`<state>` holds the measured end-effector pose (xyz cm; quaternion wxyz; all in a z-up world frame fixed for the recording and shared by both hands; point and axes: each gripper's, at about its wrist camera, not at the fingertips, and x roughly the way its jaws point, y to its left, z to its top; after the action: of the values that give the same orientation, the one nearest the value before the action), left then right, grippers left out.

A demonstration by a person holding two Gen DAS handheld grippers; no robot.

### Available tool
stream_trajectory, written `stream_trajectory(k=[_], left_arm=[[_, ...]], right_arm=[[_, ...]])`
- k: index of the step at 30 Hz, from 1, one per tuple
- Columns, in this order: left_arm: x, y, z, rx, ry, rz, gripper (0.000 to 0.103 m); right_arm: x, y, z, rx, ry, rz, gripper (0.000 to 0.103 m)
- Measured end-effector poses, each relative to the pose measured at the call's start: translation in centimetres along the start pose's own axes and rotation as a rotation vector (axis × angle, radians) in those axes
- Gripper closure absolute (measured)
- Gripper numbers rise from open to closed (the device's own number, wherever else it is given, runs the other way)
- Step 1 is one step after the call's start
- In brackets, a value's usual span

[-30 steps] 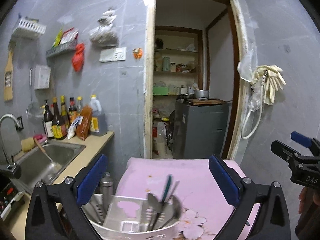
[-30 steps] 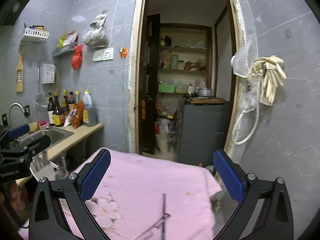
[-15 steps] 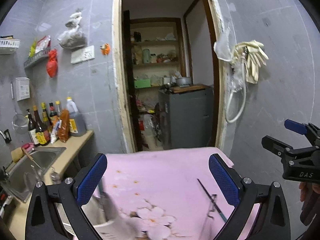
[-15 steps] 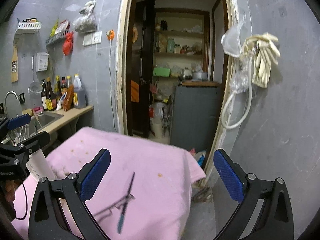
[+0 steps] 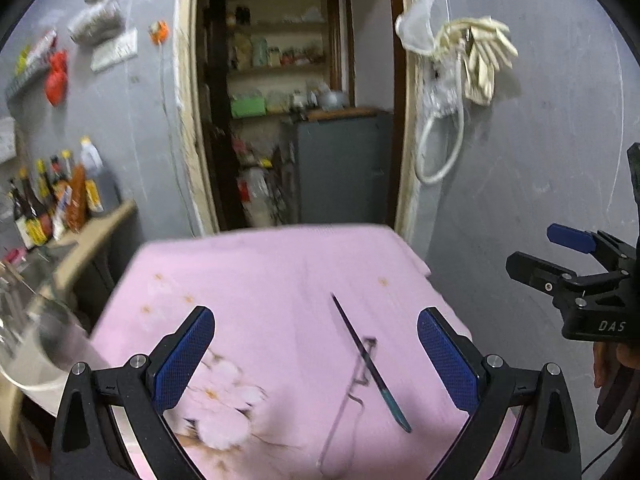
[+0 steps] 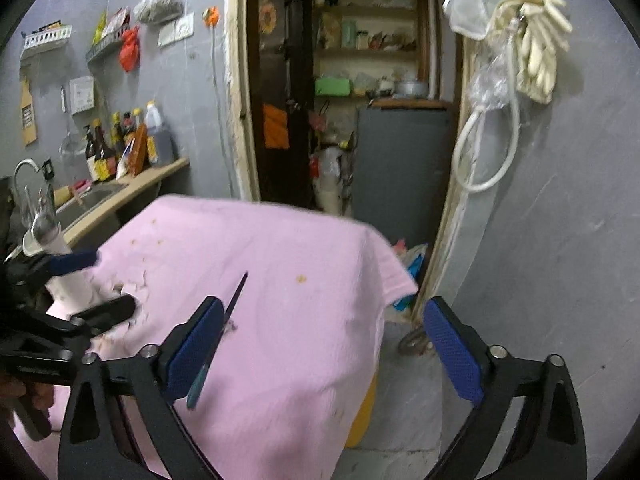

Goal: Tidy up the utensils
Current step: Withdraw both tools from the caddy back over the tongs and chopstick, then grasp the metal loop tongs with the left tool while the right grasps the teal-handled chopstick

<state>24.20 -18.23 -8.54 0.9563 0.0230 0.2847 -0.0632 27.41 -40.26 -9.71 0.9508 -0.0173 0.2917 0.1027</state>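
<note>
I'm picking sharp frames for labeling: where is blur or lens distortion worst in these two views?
Left wrist view: motion blur smears the utensil holder at the left edge and softens the chopstick; the doorframe bows from the fisheye. Right wrist view: sharper overall, the pink cloth edge slightly smeared, the wall bottles legible, dark corners.

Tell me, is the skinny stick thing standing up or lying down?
Lying down. The thin utensil lies flat on the pink cloth, its teal handle end nearest the camera.
</note>
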Motion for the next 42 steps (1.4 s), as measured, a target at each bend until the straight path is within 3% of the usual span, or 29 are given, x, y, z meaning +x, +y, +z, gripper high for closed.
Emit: stream_trajectory(k=[3,8,13,15,20,23,27,29,34,36,42], left_arm=[[2.8,-0.1,-1.3,-0.01,0.101,-0.075,0.008],[6.0,0.0,-2.7,0.006,0.199,-0.117,0.021],[8.5,0.4,-3.3,-0.005,0.275,-0.176,0.038],[9.4,0.2,-3.4,-0.005,0.312,-0.204,0.051],[10.7,-0.6,-4.0,0.037,0.376,-0.237,0.064],[10.7,-0.8,-3.9,0.046,0.369,-0.25,0.069],[11.5,-0.2,-3.5,0.008,0.379,-0.248,0.09],[11.7,0.6,-3.3,-0.025,0.384,-0.239,0.09],[11.5,3.4,-3.4,-0.142,0.379,-0.209,0.09],[11.3,4.5,-3.6,-0.174,0.374,-0.174,0.09],[11.0,7.5,-4.0,-0.267,0.364,-0.11,0.091]], right_arm=[[1.4,0.0,-1.3,-0.001,0.056,0.026,0.022],[2.6,0.1,-3.0,0.006,0.11,0.061,0.032],[3.3,0.7,-3.9,0.007,0.131,0.072,0.033],[3.5,0.6,-3.9,0.013,0.138,0.07,0.033],[3.9,0.6,-4.0,0.025,0.155,0.055,0.033],[4.1,0.9,-4.0,0.028,0.162,0.05,0.033],[4.5,1.2,-4.0,0.029,0.169,0.055,0.033],[5.0,1.6,-3.9,0.033,0.176,0.065,0.034],[6.9,3.1,-3.6,0.022,0.209,0.107,0.045],[8.3,4.1,-3.3,0.016,0.231,0.143,0.056],[12.9,6.2,-2.2,0.02,0.297,0.225,0.07]])
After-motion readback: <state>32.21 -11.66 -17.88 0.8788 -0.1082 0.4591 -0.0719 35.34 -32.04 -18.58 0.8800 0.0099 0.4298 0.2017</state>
